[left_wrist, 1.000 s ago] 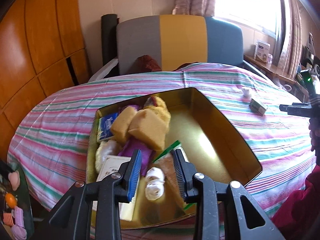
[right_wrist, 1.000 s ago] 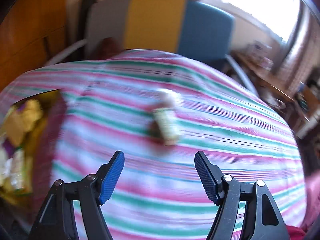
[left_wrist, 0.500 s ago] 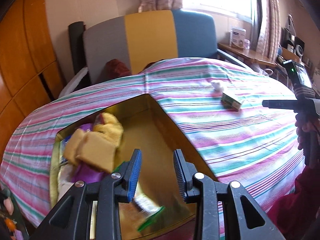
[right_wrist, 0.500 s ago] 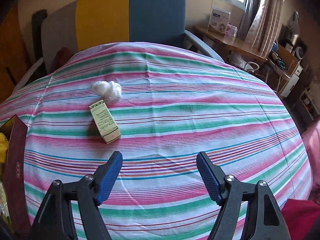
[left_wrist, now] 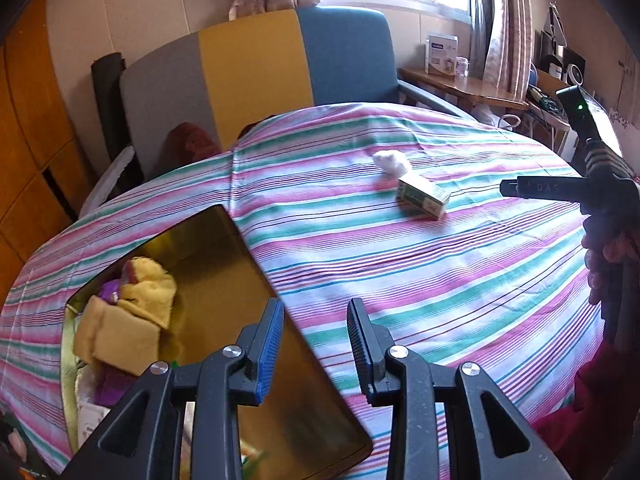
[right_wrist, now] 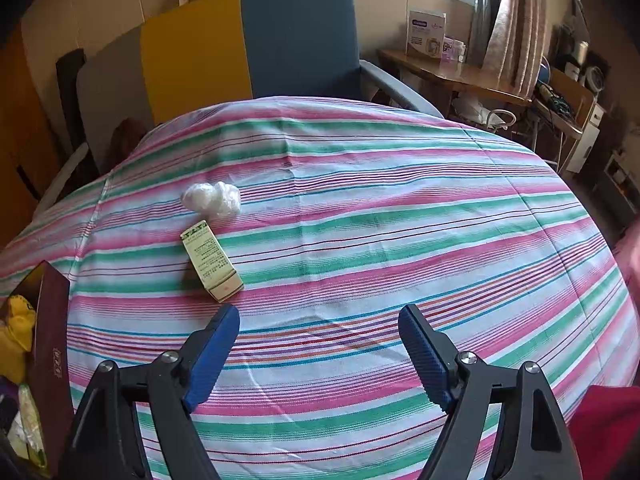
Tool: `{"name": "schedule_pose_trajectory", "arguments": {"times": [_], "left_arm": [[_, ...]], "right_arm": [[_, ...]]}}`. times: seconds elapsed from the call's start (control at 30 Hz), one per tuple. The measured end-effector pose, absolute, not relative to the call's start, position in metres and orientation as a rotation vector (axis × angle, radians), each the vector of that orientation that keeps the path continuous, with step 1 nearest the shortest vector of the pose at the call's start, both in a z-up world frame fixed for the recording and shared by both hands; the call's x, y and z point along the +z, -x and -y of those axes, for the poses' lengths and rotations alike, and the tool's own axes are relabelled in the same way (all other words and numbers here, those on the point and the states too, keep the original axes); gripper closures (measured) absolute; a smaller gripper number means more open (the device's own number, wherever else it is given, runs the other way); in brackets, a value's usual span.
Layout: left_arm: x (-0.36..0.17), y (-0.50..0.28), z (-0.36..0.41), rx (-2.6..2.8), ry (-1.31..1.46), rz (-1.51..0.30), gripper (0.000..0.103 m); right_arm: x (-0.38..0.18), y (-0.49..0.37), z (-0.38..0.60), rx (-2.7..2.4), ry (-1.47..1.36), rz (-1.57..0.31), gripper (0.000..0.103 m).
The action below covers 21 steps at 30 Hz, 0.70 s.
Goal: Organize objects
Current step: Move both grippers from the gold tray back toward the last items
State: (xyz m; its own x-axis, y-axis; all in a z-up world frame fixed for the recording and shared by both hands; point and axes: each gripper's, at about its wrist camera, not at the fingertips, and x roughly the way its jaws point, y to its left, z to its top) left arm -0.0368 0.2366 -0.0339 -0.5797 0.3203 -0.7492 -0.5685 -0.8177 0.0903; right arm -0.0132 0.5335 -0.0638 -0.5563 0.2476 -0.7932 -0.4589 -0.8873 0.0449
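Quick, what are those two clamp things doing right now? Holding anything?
Left gripper: open, holding nothing, above the gold box's edge.
Right gripper: open wide, empty, near the small carton.

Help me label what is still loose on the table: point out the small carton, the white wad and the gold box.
small carton (right_wrist: 212,267): right wrist view, on its printed top face.
white wad (right_wrist: 212,199): right wrist view, on its middle.
gold box (left_wrist: 208,248): left wrist view, on its inner far wall.

Carton (right_wrist: 211,261) beside wad (right_wrist: 212,198), on tablecloth (right_wrist: 360,240)
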Motion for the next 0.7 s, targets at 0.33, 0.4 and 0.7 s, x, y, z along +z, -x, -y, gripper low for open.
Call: {"name": "schedule_pose_trajectory", "arguments": {"times": [0.33,0.4,0.7], "left_arm": [[-0.036,0.051,-0.276,2.315,1.028,-0.51,0.07],[-0.035,0.061,-0.285,2.292,1.042,-0.496,0.07],[-0.035,0.117,-0.341,2.18,1.126,-0.394,0.067]], "right_arm": [[-0.062,0.011,-0.539,2.459,1.179,-0.413,0.018],[-0.062,0.009,-0.542,2.448,1.178,-0.432,0.018],[-0.065,-0.004,-0.569,2.397,1.139,-0.678,0.016]]}}
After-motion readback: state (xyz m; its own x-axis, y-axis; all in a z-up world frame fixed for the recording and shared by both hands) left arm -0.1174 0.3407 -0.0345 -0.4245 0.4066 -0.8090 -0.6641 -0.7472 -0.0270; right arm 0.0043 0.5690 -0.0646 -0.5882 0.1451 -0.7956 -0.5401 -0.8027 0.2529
